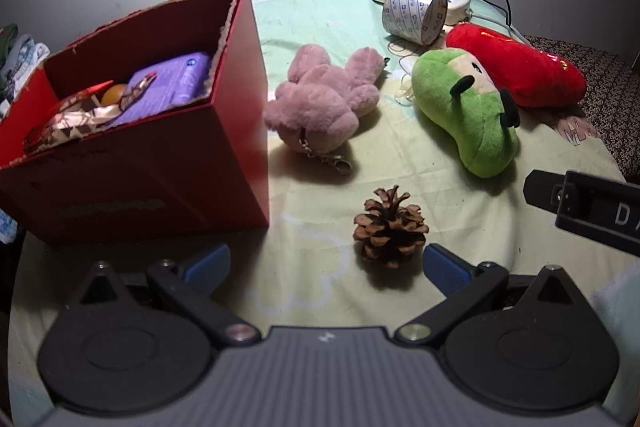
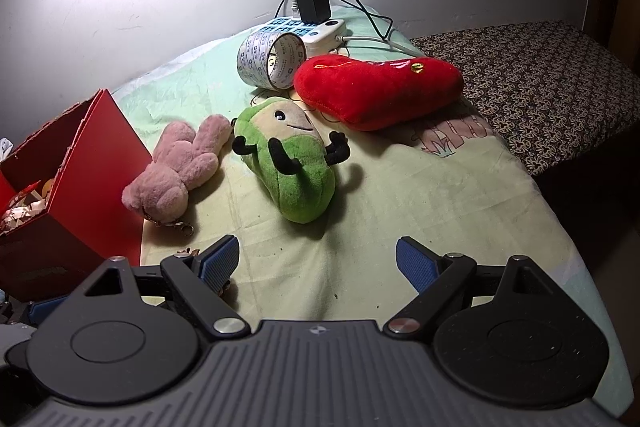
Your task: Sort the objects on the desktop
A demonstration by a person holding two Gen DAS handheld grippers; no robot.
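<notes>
A brown pine cone (image 1: 390, 229) lies on the pale green cloth just ahead of my open, empty left gripper (image 1: 326, 265), nearer its right finger. A red cardboard box (image 1: 132, 131) at the left holds a purple packet, a patterned bag and an orange ball. A pink plush (image 1: 326, 103), a green plush (image 1: 466, 111) and a red plush (image 1: 520, 67) lie behind the cone. My right gripper (image 2: 318, 261) is open and empty, short of the green plush (image 2: 292, 167). The pink plush (image 2: 176, 171), red plush (image 2: 376, 91) and box (image 2: 84, 179) also show there.
A patterned tape roll (image 1: 416, 13) lies on its side by a white power strip (image 2: 316, 31) with a black adapter and cables at the back. A dark patterned surface (image 2: 540, 75) lies right of the cloth. The wall is close behind.
</notes>
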